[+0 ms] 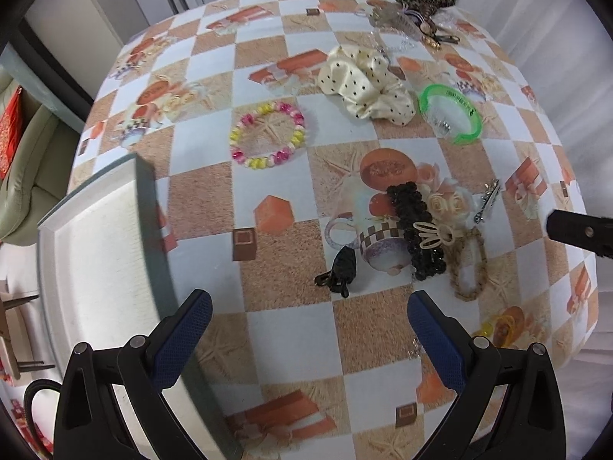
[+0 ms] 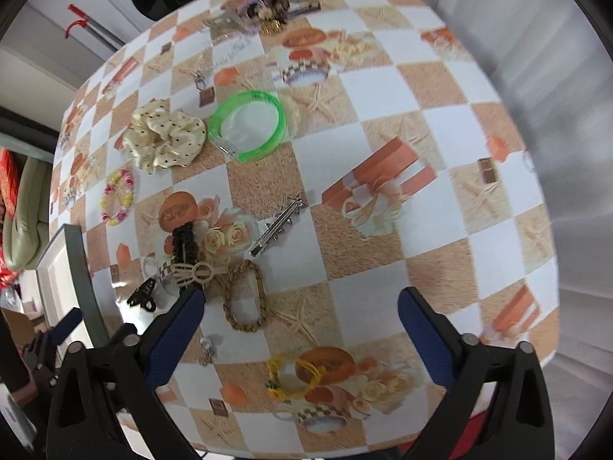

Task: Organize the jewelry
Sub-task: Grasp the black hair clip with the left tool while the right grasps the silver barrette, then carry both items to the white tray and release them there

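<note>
Jewelry scattering across the checkered table (image 1: 291, 329), none sorted yet. I'm holding my left gripper (image 1: 308, 329) wide and empty over bare cloth, just right of the white tray (image 1: 95, 253), probably where pieces are going. I'm holding my right gripper (image 2: 300, 326) wide too, nothing between the pads, pointing down with the braided bracelet (image 2: 245, 295) and yellow bracelet (image 2: 295, 377) nearest. Green bangle (image 2: 249, 126), cream scrunchie (image 1: 364, 80) and beaded bracelet (image 1: 268, 134) are lying farther off.
</note>
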`<state>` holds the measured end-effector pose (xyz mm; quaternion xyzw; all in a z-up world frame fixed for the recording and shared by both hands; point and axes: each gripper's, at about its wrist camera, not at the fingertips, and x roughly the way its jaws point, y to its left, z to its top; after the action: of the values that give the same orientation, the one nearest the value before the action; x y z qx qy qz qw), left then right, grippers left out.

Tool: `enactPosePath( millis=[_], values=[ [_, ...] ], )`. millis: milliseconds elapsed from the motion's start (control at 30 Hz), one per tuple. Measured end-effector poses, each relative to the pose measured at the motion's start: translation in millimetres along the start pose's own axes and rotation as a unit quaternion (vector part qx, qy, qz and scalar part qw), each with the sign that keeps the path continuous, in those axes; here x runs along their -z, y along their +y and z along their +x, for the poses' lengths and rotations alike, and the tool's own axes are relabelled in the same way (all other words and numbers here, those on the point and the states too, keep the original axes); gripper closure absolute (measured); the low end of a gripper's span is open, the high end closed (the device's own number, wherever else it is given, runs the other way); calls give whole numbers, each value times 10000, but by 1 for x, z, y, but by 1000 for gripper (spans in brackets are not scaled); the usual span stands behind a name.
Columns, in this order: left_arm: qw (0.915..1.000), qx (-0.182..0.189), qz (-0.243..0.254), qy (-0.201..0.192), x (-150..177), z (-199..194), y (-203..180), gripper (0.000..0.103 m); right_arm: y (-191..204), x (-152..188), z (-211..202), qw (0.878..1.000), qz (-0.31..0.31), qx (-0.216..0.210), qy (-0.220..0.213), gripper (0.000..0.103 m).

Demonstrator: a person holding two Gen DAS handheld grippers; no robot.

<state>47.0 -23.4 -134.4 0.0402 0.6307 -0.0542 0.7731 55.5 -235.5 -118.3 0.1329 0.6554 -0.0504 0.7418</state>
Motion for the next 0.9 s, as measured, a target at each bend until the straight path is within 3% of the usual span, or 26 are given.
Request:
enactPosePath(
  millis=[67, 100, 333, 433, 567, 633, 733, 800, 833, 867, 900],
  values=[
    [10000, -13, 51, 5, -2, 8, -1, 3, 2, -4, 13, 9999, 51, -62, 68, 9],
    [10000, -25, 76, 27, -2, 13, -2, 10, 3, -7, 19, 9999, 64, -77, 90, 11],
    [9999, -49, 138, 30, -9, 37, -6, 10, 8, -22, 54, 9992, 267, -160, 244, 23],
    [9997, -61, 208, 55, -10, 43, -9, 22, 12, -27, 66, 9989, 322, -156, 292, 24],
    [9997, -37, 218, 90, -10, 50, -12, 26, 26, -33, 71, 9998, 114, 37, 177, 26],
    [9997, 41, 233, 73, -10, 50, -14, 32, 34, -34, 73, 9995, -10, 262, 175, 30],
    [9994, 95, 334, 14, -9, 47, -20, 52, 43, -32, 74, 9978, -200, 616, 131, 44],
    [9990, 127, 424, -2, -10, 45, -26, 73, 45, -30, 74, 9967, -294, 747, 81, 62],
    [9990, 144, 428, 1, -10, 46, -29, 78, 44, -30, 73, 9970, -302, 709, 57, 69],
    [9990, 163, 415, 6, -11, 45, -30, 81, 43, -31, 72, 9974, -306, 658, 45, 84],
    [9991, 197, 378, 9, -12, 45, -30, 81, 39, -30, 71, 9978, -296, 595, 46, 87]
  ],
)
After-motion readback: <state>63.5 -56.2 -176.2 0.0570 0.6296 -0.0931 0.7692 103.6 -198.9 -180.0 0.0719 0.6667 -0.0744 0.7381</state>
